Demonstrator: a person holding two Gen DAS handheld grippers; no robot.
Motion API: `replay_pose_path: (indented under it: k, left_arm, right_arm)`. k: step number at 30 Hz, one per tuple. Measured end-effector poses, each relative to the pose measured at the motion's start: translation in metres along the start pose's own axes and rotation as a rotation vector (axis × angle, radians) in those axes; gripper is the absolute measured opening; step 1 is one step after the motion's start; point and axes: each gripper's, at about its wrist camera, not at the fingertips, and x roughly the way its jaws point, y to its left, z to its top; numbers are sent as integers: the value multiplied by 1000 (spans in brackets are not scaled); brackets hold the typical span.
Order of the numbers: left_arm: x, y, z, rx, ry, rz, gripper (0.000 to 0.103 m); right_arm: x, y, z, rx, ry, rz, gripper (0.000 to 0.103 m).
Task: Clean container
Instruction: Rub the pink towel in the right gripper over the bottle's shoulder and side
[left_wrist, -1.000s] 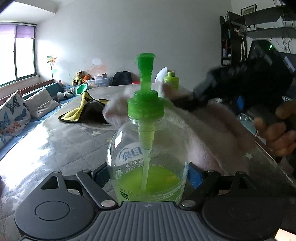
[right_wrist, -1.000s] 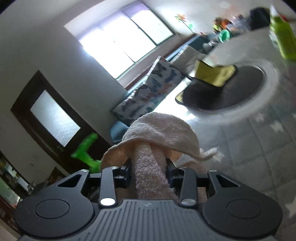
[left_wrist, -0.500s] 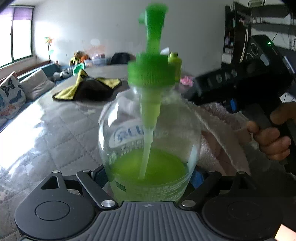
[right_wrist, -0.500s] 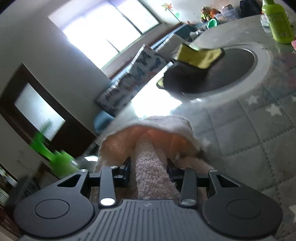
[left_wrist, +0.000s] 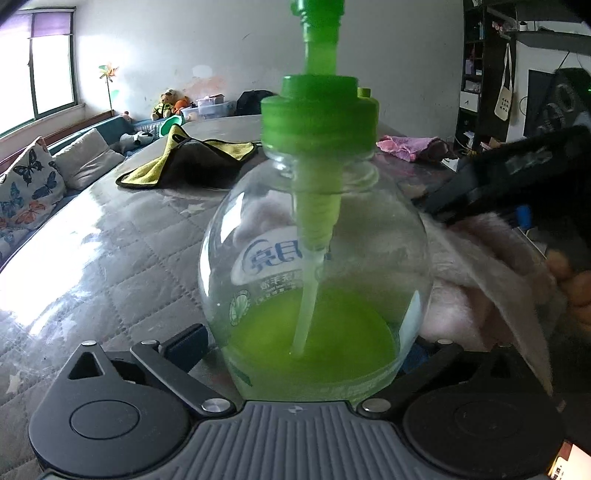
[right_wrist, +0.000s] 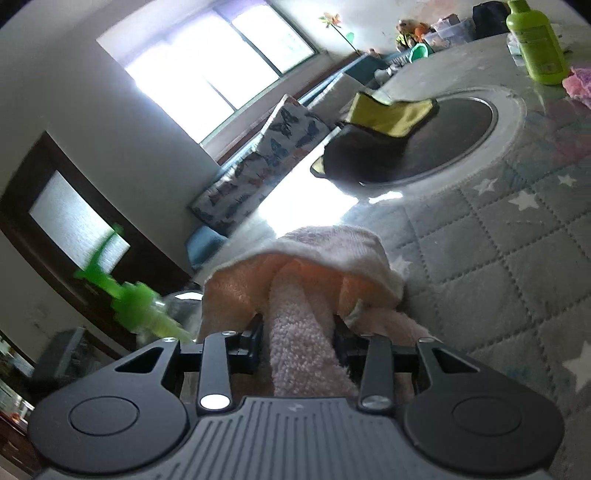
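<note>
**Operator:** Bottle (left_wrist: 317, 266) position?

**Inspector:** Clear round soap bottle with a green pump cap (left_wrist: 319, 114), upright, directly ahead of the left gripper (left_wrist: 306, 354). Green liquid fills its lower part. The fingers are spread to the width of the bottle's base and clamp it on both sides.

**Operator:** Right gripper?

**Inspector:** The right gripper (right_wrist: 297, 332) has its fingers closed tightly on a pink towel (right_wrist: 306, 280), which bunches up beyond the tips. In the left wrist view the towel (left_wrist: 476, 280) lies against the right side of the bottle, touching the glass, with a hand (left_wrist: 572, 280) on the gripper handle at the right edge.

**Operator:** Surroundings?

**Inspector:** Table (left_wrist: 122, 266) under a quilted star-pattern cover. Far on it: a yellow-and-black cloth (left_wrist: 192, 162), a second green bottle (right_wrist: 537, 40), and a pink cloth (left_wrist: 410, 144) far right.
</note>
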Motion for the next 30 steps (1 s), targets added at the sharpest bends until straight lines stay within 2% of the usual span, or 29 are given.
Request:
replay_pose_path:
  k: [4,8,13,21,30]
  left_arm:
    - [0,0,0,-1,1,0,103]
    - [2,0,1,-3,1,-1,103]
    - [1,1,1,-10,2,-1,103]
    - [1,-1,1,-11,2,-1,103]
    - [2,3,1,-11,1,-2,103]
  right_arm:
    - [-17,14,9,-17,-51,72,37]
    - [-12,29,20,-46,-58,122,37]
    - [14,20,26,-9,-34,103,38]
    - [38,-9,13,33,33,6,38]
    - [22,-2,1,-14,33,-18,37]
